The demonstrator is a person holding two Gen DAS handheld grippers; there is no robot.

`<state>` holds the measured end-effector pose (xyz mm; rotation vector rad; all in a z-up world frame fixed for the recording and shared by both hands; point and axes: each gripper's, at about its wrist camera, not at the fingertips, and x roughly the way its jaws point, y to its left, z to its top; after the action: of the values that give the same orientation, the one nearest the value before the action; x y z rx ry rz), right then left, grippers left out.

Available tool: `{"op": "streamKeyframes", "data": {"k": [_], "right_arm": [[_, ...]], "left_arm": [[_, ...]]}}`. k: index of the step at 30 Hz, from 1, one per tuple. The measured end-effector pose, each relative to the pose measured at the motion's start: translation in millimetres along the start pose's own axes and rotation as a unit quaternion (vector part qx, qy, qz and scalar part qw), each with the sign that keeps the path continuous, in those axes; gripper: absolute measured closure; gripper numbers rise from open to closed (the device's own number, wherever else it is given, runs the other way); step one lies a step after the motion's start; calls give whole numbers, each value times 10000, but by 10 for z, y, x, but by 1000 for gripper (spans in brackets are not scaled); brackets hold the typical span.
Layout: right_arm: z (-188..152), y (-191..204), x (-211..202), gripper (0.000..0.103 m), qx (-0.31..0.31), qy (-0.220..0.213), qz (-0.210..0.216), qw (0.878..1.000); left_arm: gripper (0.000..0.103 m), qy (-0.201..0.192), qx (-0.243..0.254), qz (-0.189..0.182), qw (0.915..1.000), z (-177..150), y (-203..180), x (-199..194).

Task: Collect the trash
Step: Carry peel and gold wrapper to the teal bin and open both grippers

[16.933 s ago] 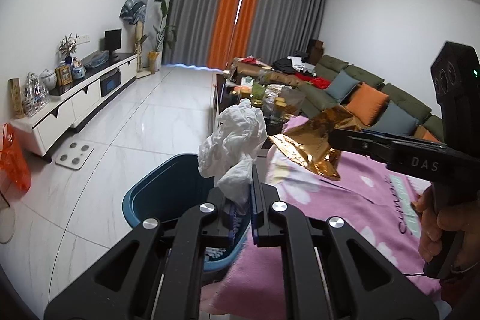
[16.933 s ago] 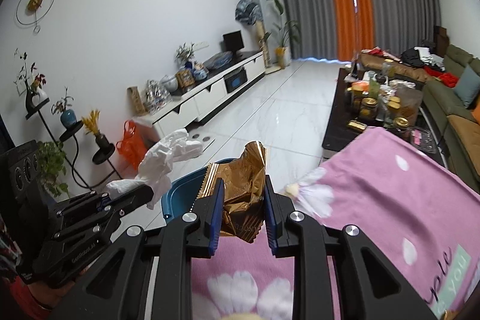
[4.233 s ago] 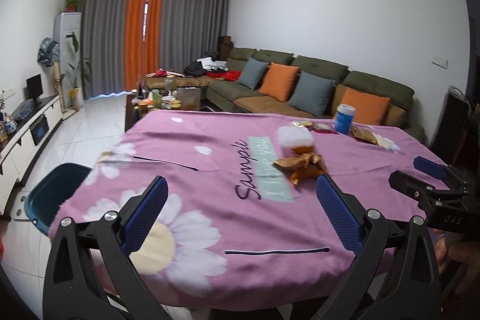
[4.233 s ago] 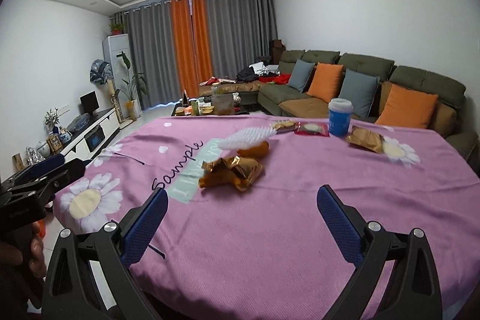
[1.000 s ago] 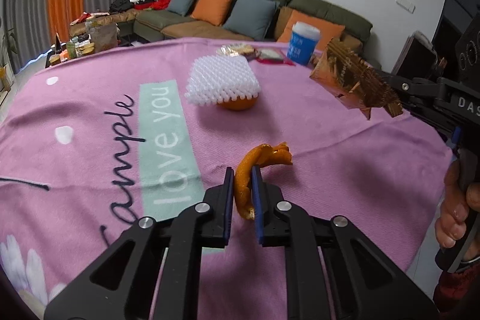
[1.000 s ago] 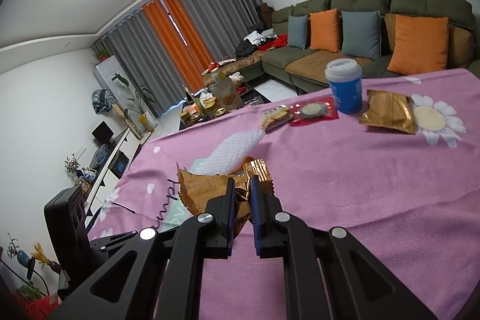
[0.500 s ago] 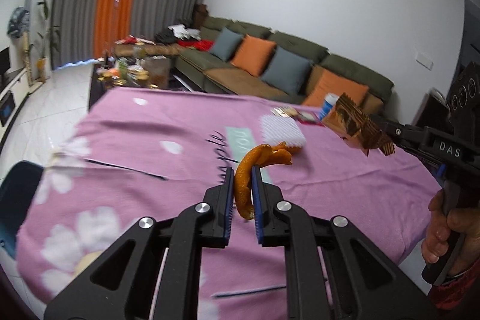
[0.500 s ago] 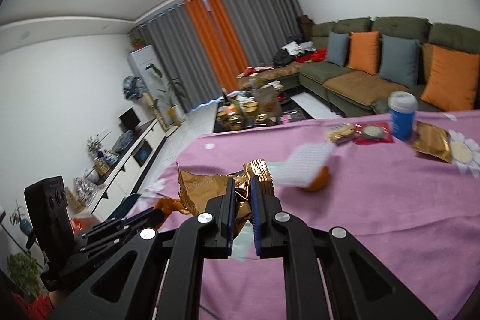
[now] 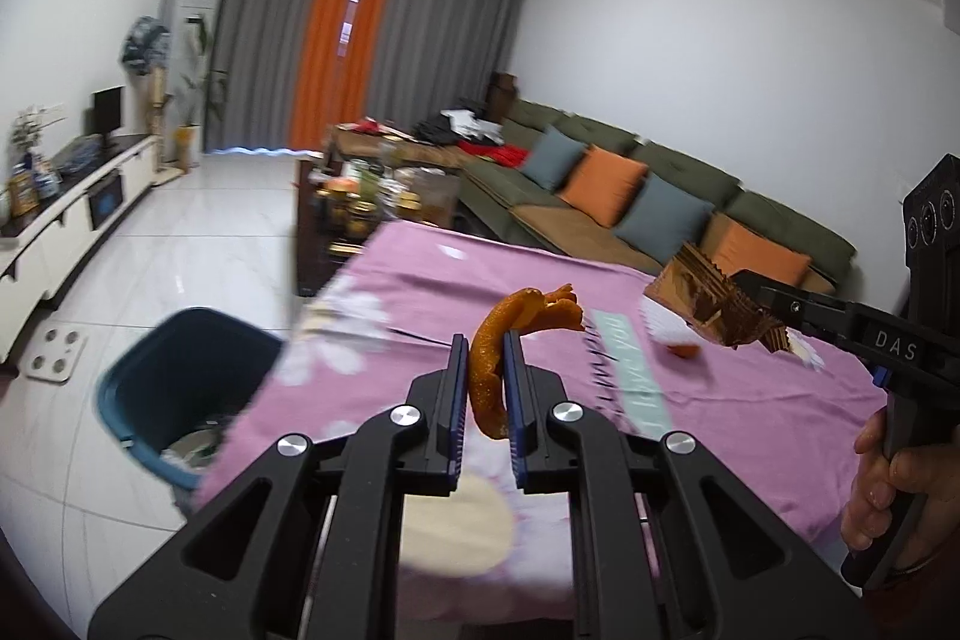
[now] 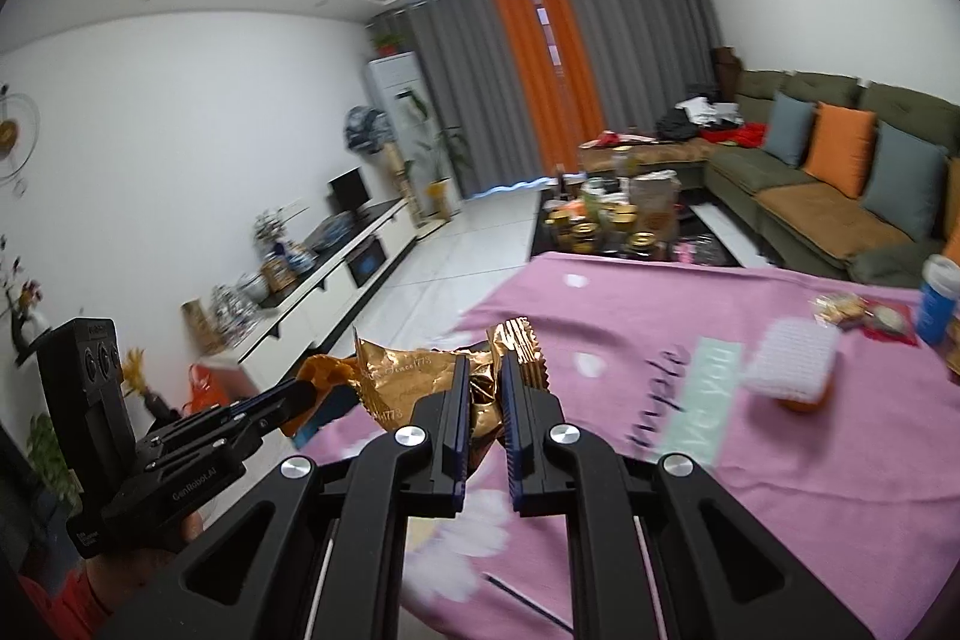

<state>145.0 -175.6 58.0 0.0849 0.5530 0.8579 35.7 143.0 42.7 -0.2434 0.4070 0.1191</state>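
A: What's the trash in hand?

B: Two pieces. The orange peel [image 9: 498, 358] is a curled strip, light and leathery, I'd judge, limp enough to swing and a bit slick on its inner face. It is best pinched across the thick middle of the curl, which is about where the pads have it. The gold foil wrapper [image 10: 420, 376] is crumpled, almost weightless and crinkly; I'd expect it to slip unless the bunched centre is caught, not a loose edge.

A: And the grippers?

B: The left gripper [image 9: 485, 394] is clamped nearly closed on the peel, whose curled end stands up above the fingertips. The right gripper [image 10: 483, 400] is likewise squeezed almost shut on the wrapper's wadded middle, with the serrated ends fanning out on both sides.

A: Where is all that, relative to the bin?

B: Both are held in the air above the pink flowered tablecloth [image 9: 750, 400]. The teal trash bin [image 9: 180, 370] stands on the floor just beside the table's corner, to the left. Back on the cloth lie a white foam net [image 10: 792, 358] over an orange fruit, and more packets near a blue cup [image 10: 936, 301].
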Motion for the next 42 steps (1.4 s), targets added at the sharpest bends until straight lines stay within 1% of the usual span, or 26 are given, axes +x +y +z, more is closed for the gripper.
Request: {"op": "streamKeyframes", "data": {"k": [7,13,18,21,23,26,30,34,39,42], "right_arm": [[77,476,295,94,-355,137,424,9984],[134,872,610,94,-674,323,719,9946],[214,1102,906,94,-899,483,881,9909],[267,1232,1125,94,-1036,598,965,9881],[296,1299,1306,94,-1085,704,1016,9864],[331,1366,1571,94,-1140,867,1038,9842],[290,1412,1939,94,-1192,1177,1034,9804],[227,1474,2317,94,-1271,1509,935,9759],[133,1541,2783,94,-1343,1988,874,9669],[63,1555,2995,94,-1379,2186,800,9627]], "left_arm": [[91,-238,-286,601,9975,12,533,-396],[91,-333,-519,1072,9923,37,1037,-625],[91,-283,-661,1398,9876,48,1404,-679],[91,-169,-706,1577,9848,76,1693,-606],[91,-117,-717,1675,9832,78,1799,-567],[91,43,-750,1790,9810,61,1929,-424],[91,372,-749,1902,9782,44,2046,21],[91,799,-807,1955,9741,-78,2200,488],[91,1219,-835,2007,9684,-233,2362,1074],[91,1433,-808,2047,9649,-305,2429,1317]]}}
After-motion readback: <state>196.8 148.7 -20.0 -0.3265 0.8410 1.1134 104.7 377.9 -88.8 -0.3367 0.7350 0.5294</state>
